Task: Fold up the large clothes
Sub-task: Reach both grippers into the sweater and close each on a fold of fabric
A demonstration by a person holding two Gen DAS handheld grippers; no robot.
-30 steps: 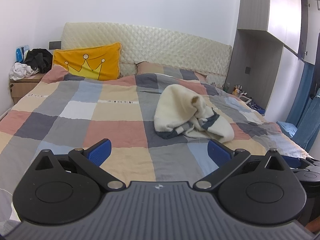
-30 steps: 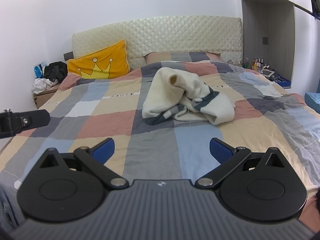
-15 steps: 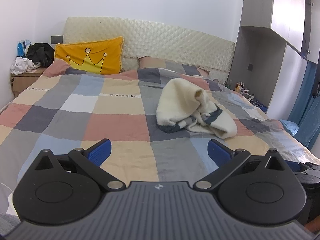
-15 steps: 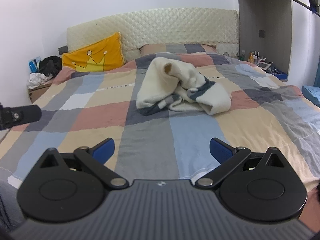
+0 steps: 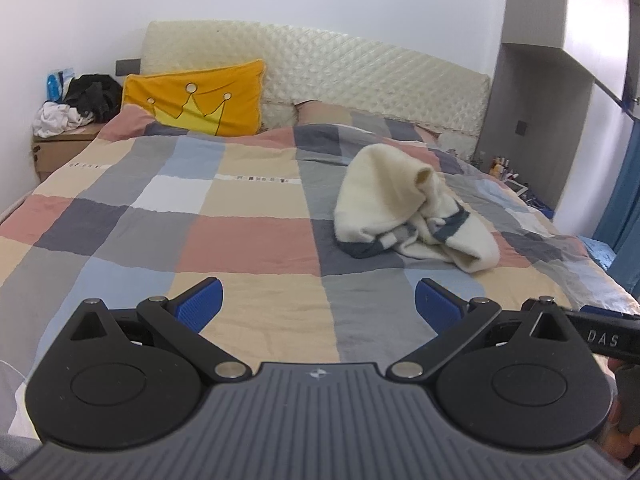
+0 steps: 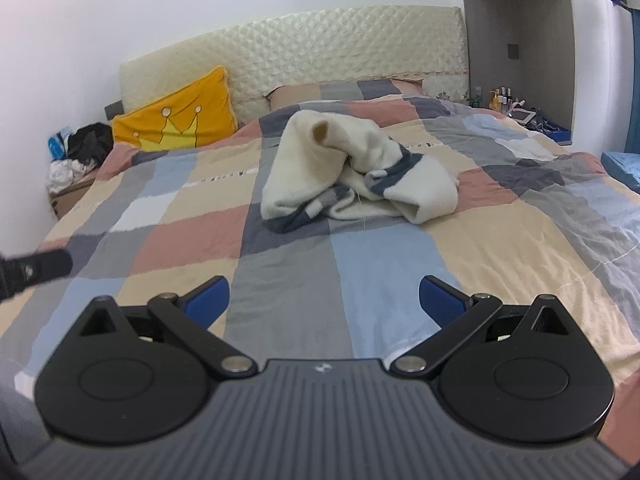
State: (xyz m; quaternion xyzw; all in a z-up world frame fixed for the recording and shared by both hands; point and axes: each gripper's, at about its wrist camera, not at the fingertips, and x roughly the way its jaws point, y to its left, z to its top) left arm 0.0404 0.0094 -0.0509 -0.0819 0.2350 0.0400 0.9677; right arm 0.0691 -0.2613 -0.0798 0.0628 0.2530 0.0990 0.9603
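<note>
We hold both tongs spread wide and empty, the left tongs [image 5: 318, 300] and the right tongs [image 6: 324, 298] hovering low over the near end of the bed [image 5: 256, 240], well apart from the sweater [image 5: 404, 208]. It lies crumpled in a heap right of the bed's middle, cream with dark bands, one sleeve opening poking up at the top. The risk, as we judge it, is grabbing blind: pinch a bunched fold and we lift several layers at once, or catch the quilt beneath along with the knit and drag it. We cannot tell where the hem or shoulders are in this heap, so a wrong pick would twist it further. The thick knit may also slip from a shallow grip.
</note>
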